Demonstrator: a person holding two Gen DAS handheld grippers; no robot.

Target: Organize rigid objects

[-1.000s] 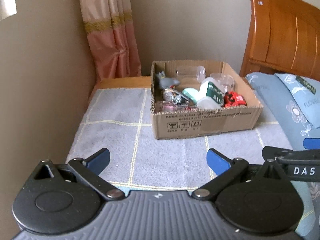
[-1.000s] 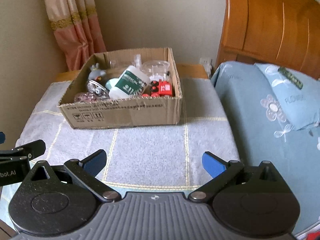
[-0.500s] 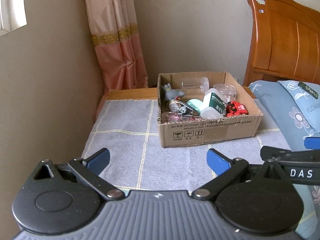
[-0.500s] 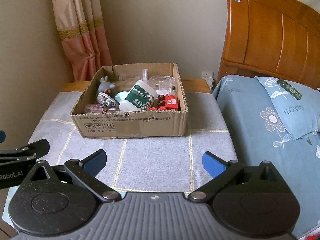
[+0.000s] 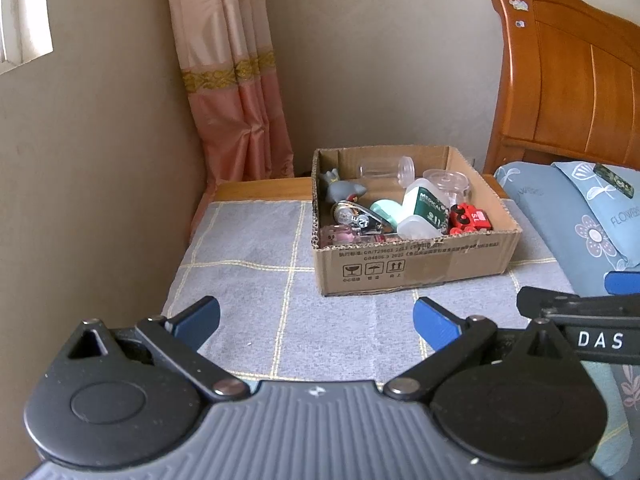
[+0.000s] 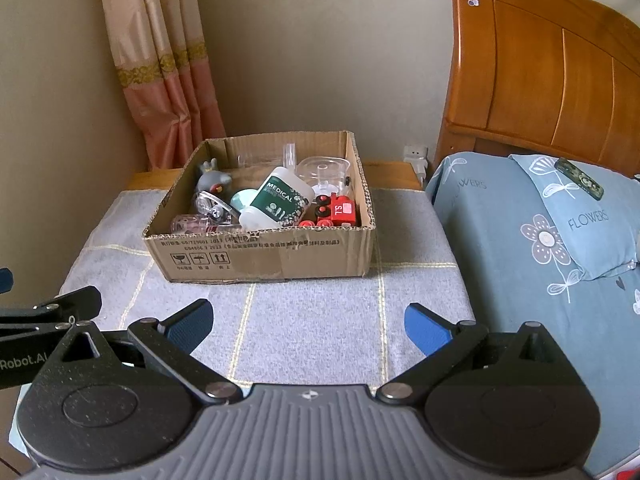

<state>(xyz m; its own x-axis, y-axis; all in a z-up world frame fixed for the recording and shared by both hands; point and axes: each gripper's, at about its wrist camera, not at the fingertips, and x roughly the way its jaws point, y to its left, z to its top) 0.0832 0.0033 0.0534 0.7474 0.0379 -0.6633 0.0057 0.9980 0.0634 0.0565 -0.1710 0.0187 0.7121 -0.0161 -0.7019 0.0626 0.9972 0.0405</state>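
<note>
A grey checked cloth [image 6: 320, 320] covers the table, bearing a cardboard box [image 6: 264, 256] at its far middle, full of small things, some too jumbled to name. Left gripper [image 5: 316, 316] and right gripper [image 6: 308, 320] hover nearer, fingers spread wide, holding nothing.

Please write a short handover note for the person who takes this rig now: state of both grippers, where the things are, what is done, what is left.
Left gripper: open, empty, held above the grey cloth in front of the box.
Right gripper: open, empty, beside the left one, also short of the box.
Things: all in the cardboard box on the cloth: white MEDICAL bottle lying on its side, red toy train at the front right, grey toy figure at the back left, clear containers at the back.
Done: nothing is gripped and nothing lies on the cloth outside the box.
Left: reach into the box and sort the objects.
</note>
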